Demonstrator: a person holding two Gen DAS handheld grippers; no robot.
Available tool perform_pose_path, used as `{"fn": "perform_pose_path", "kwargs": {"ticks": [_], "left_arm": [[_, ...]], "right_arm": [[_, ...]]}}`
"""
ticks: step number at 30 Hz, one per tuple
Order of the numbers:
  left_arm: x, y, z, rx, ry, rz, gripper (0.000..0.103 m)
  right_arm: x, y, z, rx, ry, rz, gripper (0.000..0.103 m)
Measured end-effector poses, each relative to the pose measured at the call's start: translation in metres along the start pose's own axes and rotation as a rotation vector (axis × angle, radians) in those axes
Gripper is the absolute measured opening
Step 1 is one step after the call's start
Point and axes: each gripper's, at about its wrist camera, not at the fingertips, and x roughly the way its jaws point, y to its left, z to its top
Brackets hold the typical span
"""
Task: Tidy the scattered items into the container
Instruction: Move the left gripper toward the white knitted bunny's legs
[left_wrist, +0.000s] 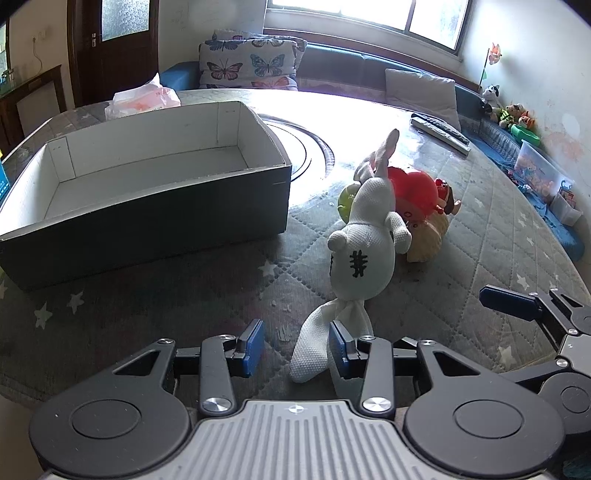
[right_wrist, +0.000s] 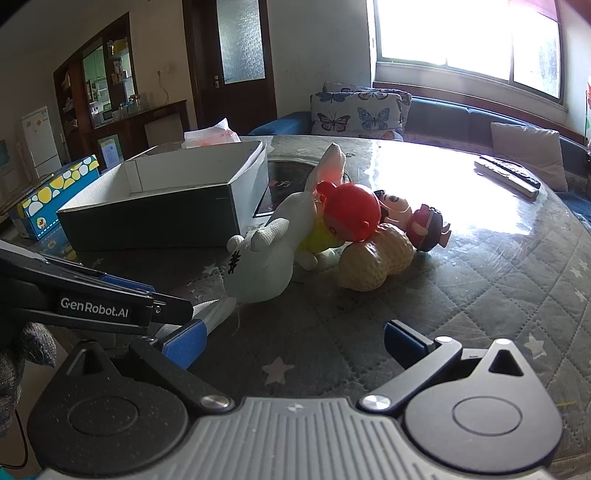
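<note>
Plush rabbit (left_wrist: 364, 236): left gripper (left_wrist: 297, 349) fingers spread around, perhaps touching, its leg; right gripper (right_wrist: 295, 343) fingers wide apart.

The white knitted rabbit plush (left_wrist: 364, 236) lies across the small toy with a yellow-green body (right_wrist: 319, 236), so most of that toy is hidden, and the tan peanut-shaped toy (left_wrist: 428, 240) shows only in part behind the plush in the left wrist view. The right tongs (left_wrist: 532, 306) are cut off by the picture's right edge there. Glare from the window washes out the far part of the quilted grey counter (right_wrist: 443, 302).
</note>
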Motion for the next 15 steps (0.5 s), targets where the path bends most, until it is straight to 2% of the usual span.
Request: {"fn": "perform_pose_path", "kwargs": {"ticks": [15], "left_arm": [[0.0049, 0.0049, 0.0078, -0.010, 0.004, -0.003, 0.041]], "right_arm": [[0.0088, 0.0022, 0.0061, -0.005, 0.020, 0.011, 0.103]]}}
